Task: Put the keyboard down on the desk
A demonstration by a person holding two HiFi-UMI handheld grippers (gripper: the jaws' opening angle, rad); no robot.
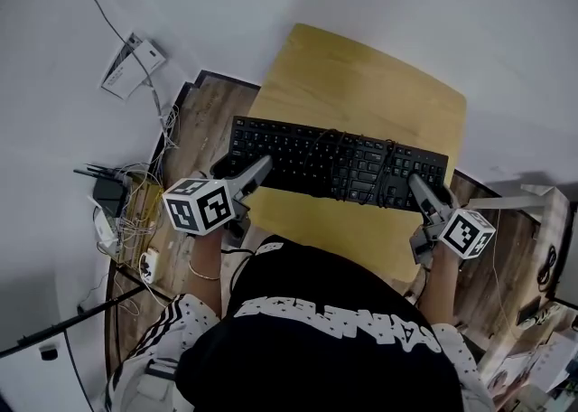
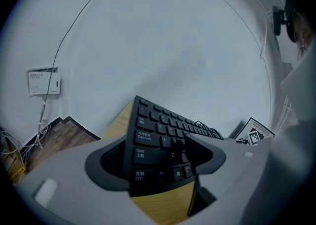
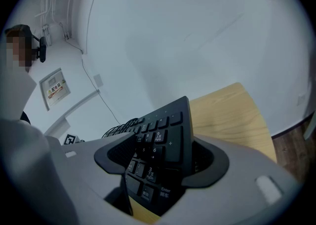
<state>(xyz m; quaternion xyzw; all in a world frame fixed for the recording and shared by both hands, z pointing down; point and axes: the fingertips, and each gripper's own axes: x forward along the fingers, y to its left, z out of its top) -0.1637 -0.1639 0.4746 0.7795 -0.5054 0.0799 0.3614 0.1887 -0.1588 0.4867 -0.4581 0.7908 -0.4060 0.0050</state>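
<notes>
Slanting down, both grippers clamp keyboard ends.

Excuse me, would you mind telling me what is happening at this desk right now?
A person has a two-jaw gripper in each hand and holds a black keyboard between them over a small wooden desk. The left gripper has its jaws closed on the keyboard's left end, and the right gripper grips the right end. The keyboard's cable lies bundled on its keys. Whether the keyboard already touches the desk cannot be told.
</notes>
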